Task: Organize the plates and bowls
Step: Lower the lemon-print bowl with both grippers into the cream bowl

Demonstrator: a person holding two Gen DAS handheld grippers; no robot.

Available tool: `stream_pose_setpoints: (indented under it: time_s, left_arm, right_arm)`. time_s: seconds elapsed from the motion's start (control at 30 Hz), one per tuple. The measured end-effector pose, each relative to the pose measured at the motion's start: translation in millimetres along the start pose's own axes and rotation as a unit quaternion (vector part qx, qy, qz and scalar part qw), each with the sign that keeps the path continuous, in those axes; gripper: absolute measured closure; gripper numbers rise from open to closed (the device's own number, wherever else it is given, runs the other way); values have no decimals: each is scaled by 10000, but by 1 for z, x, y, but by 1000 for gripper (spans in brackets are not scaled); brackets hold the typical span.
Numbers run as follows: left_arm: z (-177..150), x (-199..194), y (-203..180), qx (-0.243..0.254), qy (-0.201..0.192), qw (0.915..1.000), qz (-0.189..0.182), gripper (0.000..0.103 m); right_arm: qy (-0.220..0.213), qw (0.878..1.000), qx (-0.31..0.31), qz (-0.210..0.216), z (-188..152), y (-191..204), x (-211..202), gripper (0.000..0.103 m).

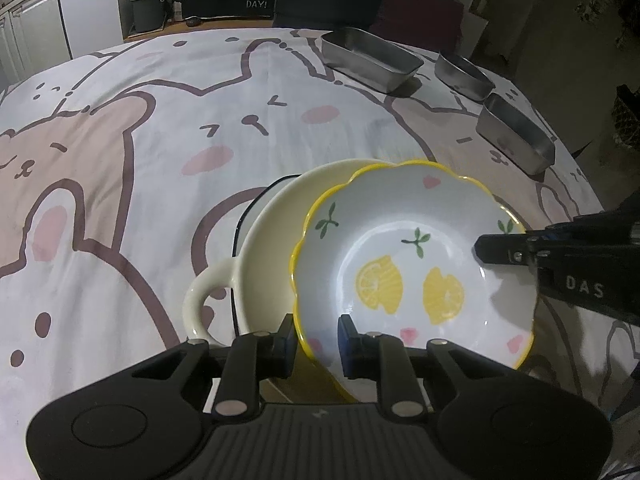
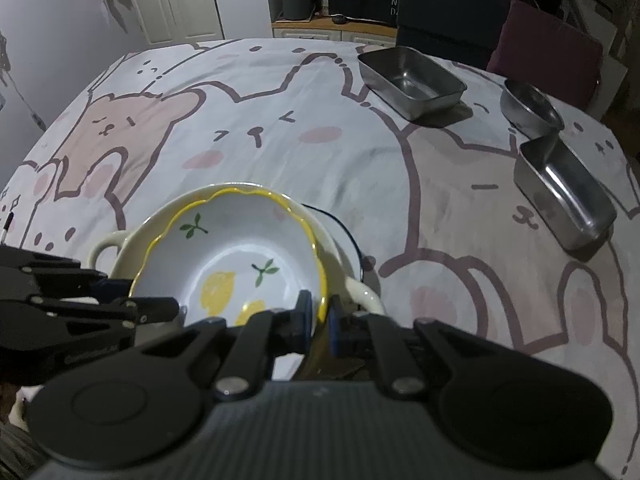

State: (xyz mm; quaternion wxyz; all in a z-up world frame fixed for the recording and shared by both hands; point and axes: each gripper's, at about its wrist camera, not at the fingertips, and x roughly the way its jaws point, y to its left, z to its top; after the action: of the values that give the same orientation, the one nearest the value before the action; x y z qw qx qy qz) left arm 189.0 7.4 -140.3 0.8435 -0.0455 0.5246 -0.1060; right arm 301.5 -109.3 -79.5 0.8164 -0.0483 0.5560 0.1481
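A white lemon bowl (image 1: 400, 248) (image 2: 240, 248) with a wavy yellow rim sits slightly tilted inside a cream bowl (image 1: 272, 248) (image 2: 160, 216) that has loop handles. Under both lies a white plate (image 1: 256, 204) (image 2: 352, 236) with a dark blue rim, mostly hidden. My left gripper (image 1: 318, 336) is shut on the lemon bowl's near-left rim, one finger outside and one inside. My right gripper (image 2: 320, 312) is shut on the opposite rim of the same bowl. Each gripper shows in the other's view: the right gripper (image 1: 486, 250) at the right, the left gripper (image 2: 172, 308) at the left.
The stack stands on a table under a bear-print cloth (image 1: 160, 140). At the far right are a steel rectangular tray (image 1: 372, 60) (image 2: 412, 80), a round steel dish (image 1: 464, 76) (image 2: 528, 108) and a second steel box (image 1: 516, 136) (image 2: 564, 188). Dark chairs (image 2: 452, 8) stand behind the table.
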Motion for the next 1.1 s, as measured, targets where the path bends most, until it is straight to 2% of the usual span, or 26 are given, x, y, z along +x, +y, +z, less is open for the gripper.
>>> stream_pose_setpoints:
  time_s: [0.3, 1.1]
  left_arm:
    - [-3, -4, -1, 97, 23, 10000, 0, 81]
    - [-4, -35, 3, 112, -310, 9995, -24, 81]
  right_arm:
    - [3, 10000, 67, 66, 2, -2, 6, 95]
    - [99, 9997, 4, 228, 6, -3, 18, 94]
